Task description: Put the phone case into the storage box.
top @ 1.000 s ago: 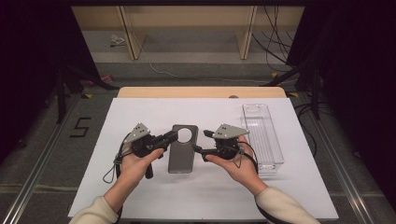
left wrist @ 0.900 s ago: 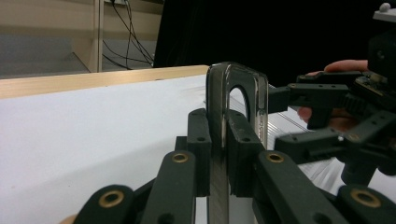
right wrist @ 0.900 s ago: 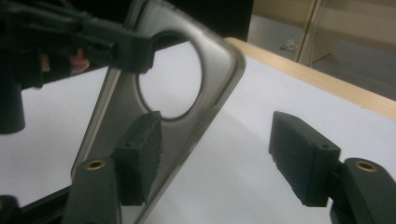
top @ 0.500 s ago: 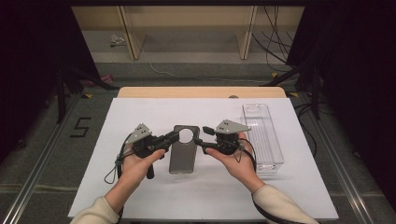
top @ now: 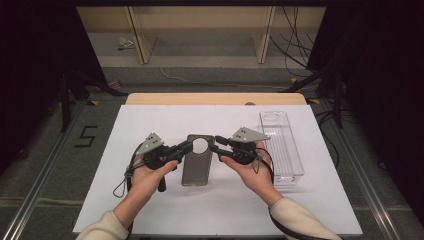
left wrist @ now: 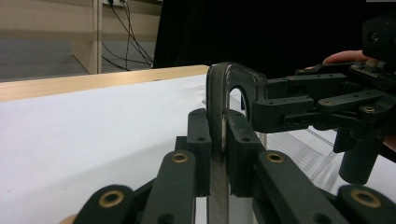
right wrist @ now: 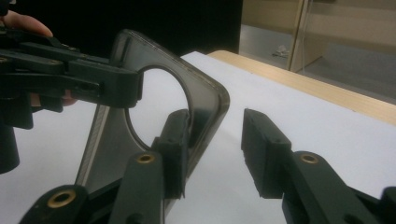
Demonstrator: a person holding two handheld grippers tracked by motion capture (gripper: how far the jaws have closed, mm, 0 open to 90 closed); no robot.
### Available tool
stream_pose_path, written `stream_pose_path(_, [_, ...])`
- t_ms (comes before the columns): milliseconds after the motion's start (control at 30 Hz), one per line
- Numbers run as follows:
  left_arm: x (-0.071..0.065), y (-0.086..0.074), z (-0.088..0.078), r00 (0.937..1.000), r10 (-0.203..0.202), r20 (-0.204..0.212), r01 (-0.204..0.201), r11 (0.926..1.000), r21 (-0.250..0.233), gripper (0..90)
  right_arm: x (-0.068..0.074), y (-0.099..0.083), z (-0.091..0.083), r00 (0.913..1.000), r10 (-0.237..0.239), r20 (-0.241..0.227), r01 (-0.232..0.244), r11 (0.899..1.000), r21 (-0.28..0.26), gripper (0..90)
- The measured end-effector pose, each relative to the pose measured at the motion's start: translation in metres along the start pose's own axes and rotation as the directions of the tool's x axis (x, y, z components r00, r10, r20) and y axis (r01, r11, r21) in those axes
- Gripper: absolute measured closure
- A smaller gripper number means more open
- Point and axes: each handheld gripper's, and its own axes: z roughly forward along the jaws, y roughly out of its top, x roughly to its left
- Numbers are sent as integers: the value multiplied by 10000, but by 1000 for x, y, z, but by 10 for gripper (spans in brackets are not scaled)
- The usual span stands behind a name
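A dark grey phone case with a round hole near its top lies lengthwise at the table's middle. My left gripper comes in from the left and is shut on the case's left rim beside the hole; in the left gripper view both pads press the thin edge of the case. My right gripper reaches the top right corner. Its jaws have just been closing, and the corner of the case stands between them. One pad is at the rim and the other stays apart.
A clear plastic tray stands lengthwise on the white table top, just right of my right hand. A wooden strip runs along the far edge. Cables trail from both grippers.
The right gripper's jaws have drawn closer together around the case's top right corner. Both hands and the case have stayed in place.
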Motion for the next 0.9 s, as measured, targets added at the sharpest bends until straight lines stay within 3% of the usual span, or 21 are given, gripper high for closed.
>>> stream_pose_path(400, [0, -1, 1, 10000, 37, -43, -37, 10000, -25, 813, 0, 0, 2, 9995, 319, -28, -319, 9994, -124, 649])
stream_pose_path(700, [-1, -2, 1, 10000, 30, -82, -30, 10000, -39, 811, 0, 1, 0, 9982, 593, 78, -591, 9978, -301, 785])
stream_pose_path(900, [-3, -3, 3, 9999, 139, -50, -139, 9999, 62, 810, 0, 2, -2, 9961, 861, 199, -854, 9957, -356, 818])
